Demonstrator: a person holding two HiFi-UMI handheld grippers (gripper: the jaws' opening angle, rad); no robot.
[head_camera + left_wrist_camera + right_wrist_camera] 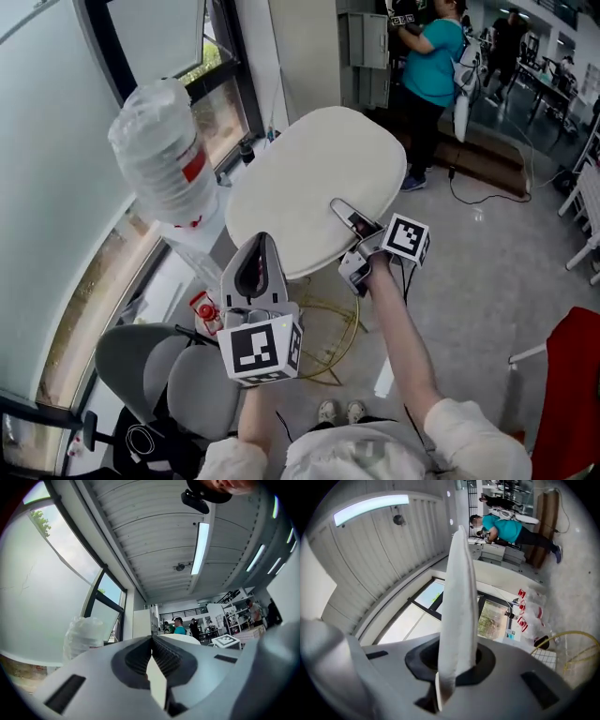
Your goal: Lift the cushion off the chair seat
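Note:
A cream oval cushion [314, 187] hangs in the air in the head view, held at its near edge from both sides. My left gripper [262, 242] is shut on the cushion's near left rim. In the left gripper view the jaws [152, 640] meet with a pale strip of cushion [157, 686] pinched between them. My right gripper [343, 211] is shut on the near right rim. In the right gripper view the cushion [458, 597] stands edge-on, rising out of the closed right gripper [456, 665]. The grey chair seat [155, 370] lies bare below at the lower left.
Large water bottles [161, 155] stand by the window at the left. A yellow cable [342, 342] coils on the floor under the cushion. A red chair [574, 398] is at the lower right. A person in a teal shirt [431, 61] stands at the back.

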